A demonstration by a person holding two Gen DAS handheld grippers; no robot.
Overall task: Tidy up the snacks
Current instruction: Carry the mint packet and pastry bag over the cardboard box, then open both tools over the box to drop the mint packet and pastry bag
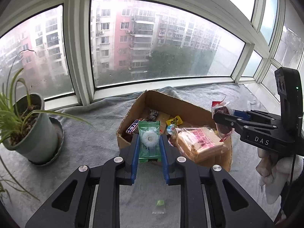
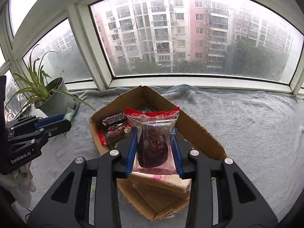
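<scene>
Potted spider plant [image 1: 28, 125] stood at far left on the grey blanket-covered windowsill [image 1: 91, 142], apart from the work. Loose small green candy [image 1: 160, 203] lay on the blanket short of the cardboard box [image 1: 133, 112]: judged still to be sorted. Box already held several snacks: a Snickers bar [image 1: 134, 126], a yellow candy [image 1: 174, 121], a pink-printed bread pack [image 1: 201, 142], a dark cookie pack [image 2: 115, 127]. Judged well along, unfinished.

Left tool [image 1: 150, 152] narrowed onto a green ring-mint packet [image 1: 149, 140], pitched downward at the box's near-left corner. Right tool [image 2: 153, 152] clamped on a red-topped dark cake packet [image 2: 153, 142], pitched down over the box interior, gloved hand [image 1: 273, 172] on its grip.
</scene>
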